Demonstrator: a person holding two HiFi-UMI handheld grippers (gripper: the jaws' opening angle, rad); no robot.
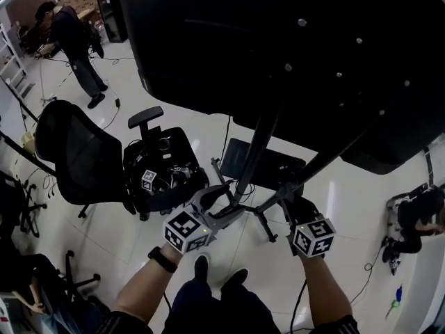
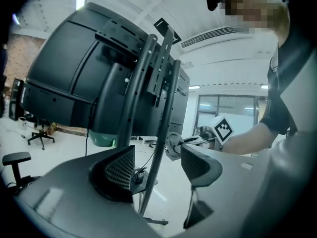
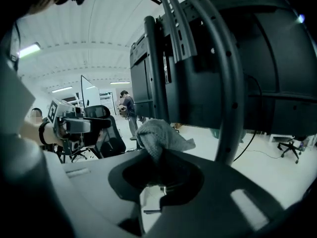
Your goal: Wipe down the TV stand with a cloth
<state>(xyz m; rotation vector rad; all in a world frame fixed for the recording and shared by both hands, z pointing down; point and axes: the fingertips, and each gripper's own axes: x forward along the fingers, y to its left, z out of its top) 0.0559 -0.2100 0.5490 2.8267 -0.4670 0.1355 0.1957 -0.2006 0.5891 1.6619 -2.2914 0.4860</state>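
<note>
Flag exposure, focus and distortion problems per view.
Head view: TV back reads near-black against the bright floor. Left gripper view: corners vignetted, stand pole crisp. Right gripper view: fisheye bows the pole; cloth sharp, jaws in deep shadow.

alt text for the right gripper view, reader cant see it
The right gripper is shut on a grey cloth, just left of a black TV stand pole. The back of a large black TV fills the upper right; the left gripper shows at far left.

Crumpled grey cloth (image 3: 158, 135) beside black stand upright (image 3: 232, 108)
</note>
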